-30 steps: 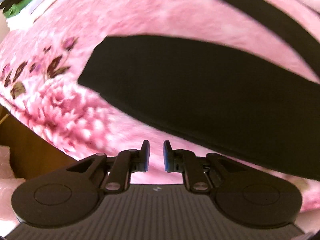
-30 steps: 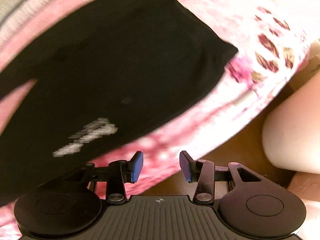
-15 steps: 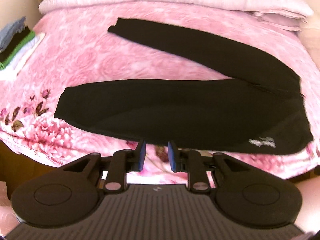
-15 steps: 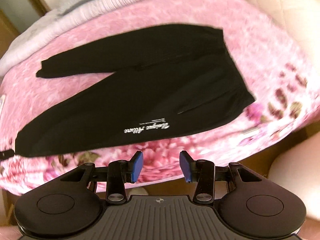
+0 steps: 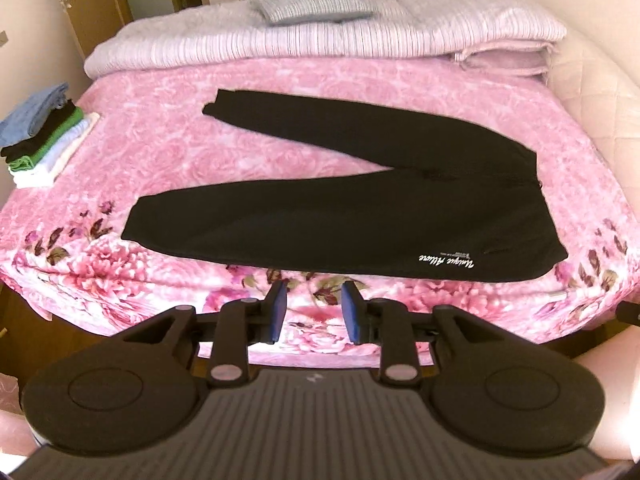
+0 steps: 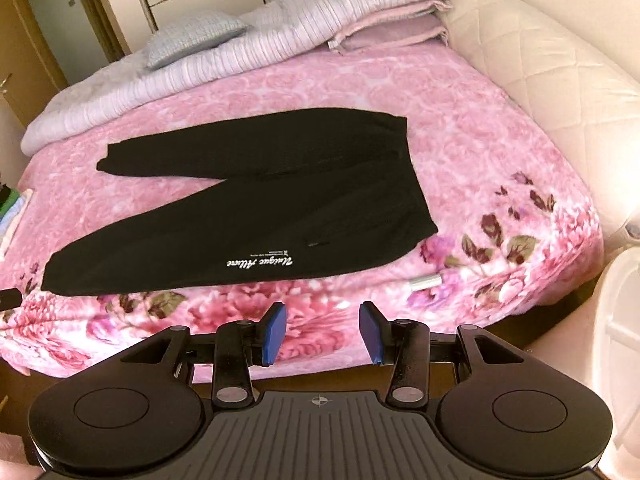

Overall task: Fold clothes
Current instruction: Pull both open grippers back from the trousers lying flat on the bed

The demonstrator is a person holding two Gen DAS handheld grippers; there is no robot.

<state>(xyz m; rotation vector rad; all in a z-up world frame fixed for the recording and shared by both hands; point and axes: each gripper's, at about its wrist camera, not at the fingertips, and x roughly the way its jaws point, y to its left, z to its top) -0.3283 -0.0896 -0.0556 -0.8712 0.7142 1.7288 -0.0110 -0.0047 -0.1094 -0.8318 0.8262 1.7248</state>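
Black trousers (image 5: 360, 216) lie spread flat on the pink flowered bedspread (image 5: 160, 152), legs apart and pointing left, waist at the right, white lettering near the near hip. They also show in the right wrist view (image 6: 256, 208). My left gripper (image 5: 314, 312) is open and empty, held back from the bed's near edge, below the near leg. My right gripper (image 6: 322, 334) is open and empty, also short of the bed's near edge, below the lettering.
A stack of folded clothes (image 5: 44, 136) sits at the bed's left edge. Folded pale quilts and a grey pillow (image 5: 308, 8) lie along the far side. A padded cream headboard (image 6: 552, 64) curves at the right. A small silver tube (image 6: 426, 281) lies on the bedspread.
Both grippers have pulled back and up from close over the trousers, so the whole bed now shows. The left jaws have opened wider.
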